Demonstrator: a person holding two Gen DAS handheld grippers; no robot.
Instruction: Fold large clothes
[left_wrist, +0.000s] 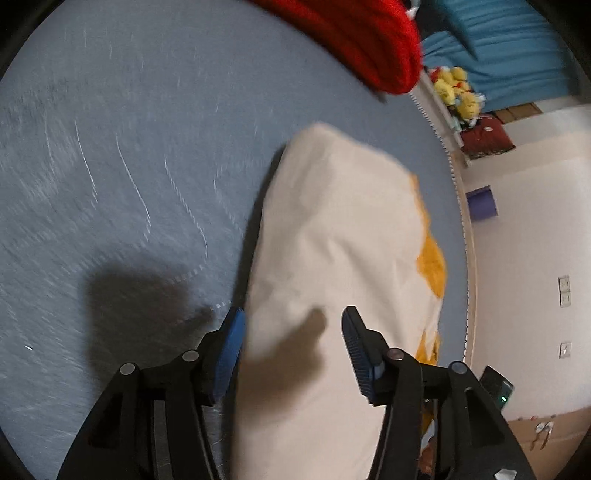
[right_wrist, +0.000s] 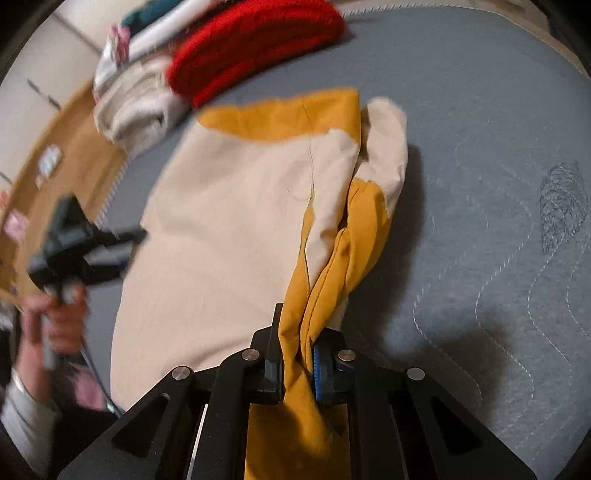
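Cream and mustard cotton, that is what I have in front of me: a large two-tone garment (right_wrist: 236, 229) spread on the grey quilted mattress (right_wrist: 480, 110), with one edge bunched up and rising towards my right tool. My right gripper (right_wrist: 299, 365) is pinched down narrow on a thick twist of the mustard fabric, several layers gathered between the pads, and the cloth hangs from there back down to the bed.

My left gripper (left_wrist: 291, 343) is another matter. Its blue pads (left_wrist: 231, 343) stand about half apart, straddling the cream edge of the garment below them, and I see nothing pressed between them (the blur doesn't help, but the gap looks real). In the right view my left hand (right_wrist: 55, 314) holds that tool out by the far edge of the cloth.

So the risk is a lopsided lift. If only the right side carries fabric, the garment drags diagonally, the fold line skews and the cream panel wrinkles. The bunched grip could also slip layer by layer, since I hold a twist rather than a flat hem. And the folded stack with the red knit (right_wrist: 258, 44) sits close behind; a swing of the cloth that way could knock it over.
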